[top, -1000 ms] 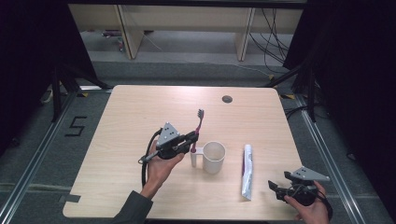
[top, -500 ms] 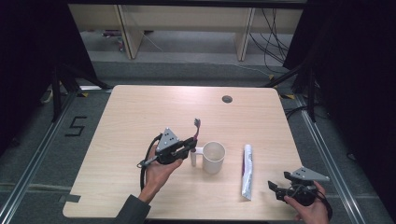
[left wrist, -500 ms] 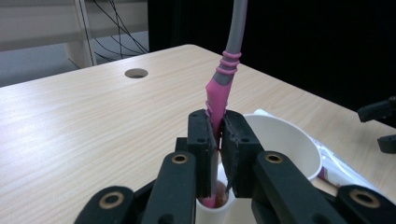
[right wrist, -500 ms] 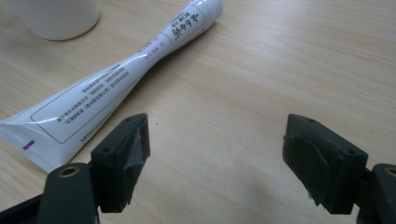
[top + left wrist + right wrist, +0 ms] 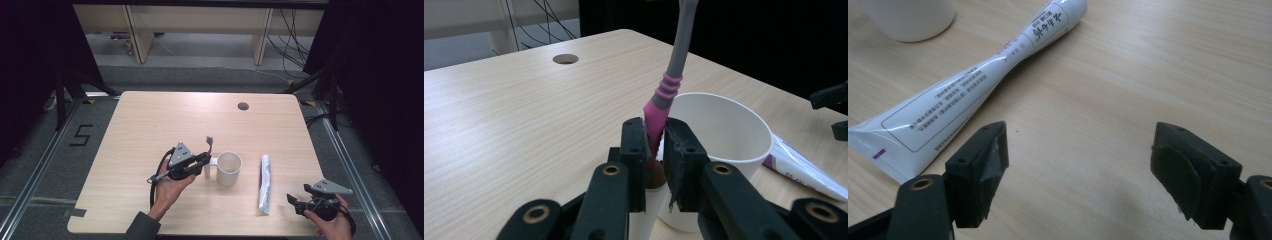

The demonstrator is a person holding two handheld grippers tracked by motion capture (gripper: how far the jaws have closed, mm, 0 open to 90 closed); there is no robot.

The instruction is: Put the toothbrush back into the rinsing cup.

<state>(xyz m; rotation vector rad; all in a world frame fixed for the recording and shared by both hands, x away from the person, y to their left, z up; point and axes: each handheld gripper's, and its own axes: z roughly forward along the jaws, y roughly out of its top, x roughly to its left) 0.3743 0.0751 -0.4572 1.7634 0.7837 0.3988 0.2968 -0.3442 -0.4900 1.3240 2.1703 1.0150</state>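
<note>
High view: white cup (image 5: 229,168) near table (image 5: 150,125) centre, nothing seen inside; left gripper (image 5: 202,161) just beside cup w/ toothbrush (image 5: 209,144) sticking up; toothpaste tube (image 5: 264,182) lies right of cup; right gripper (image 5: 295,200) near front edge; "5" taped on floor (image 5: 81,135).
Left gripper view: jaws have just been opening a little but still pinch pink toothbrush handle (image 5: 659,107), cup (image 5: 724,130) behind.
Right gripper view: jaws wide apart, nothing betw.; tube (image 5: 973,85) has small print, unreadable.
</note>
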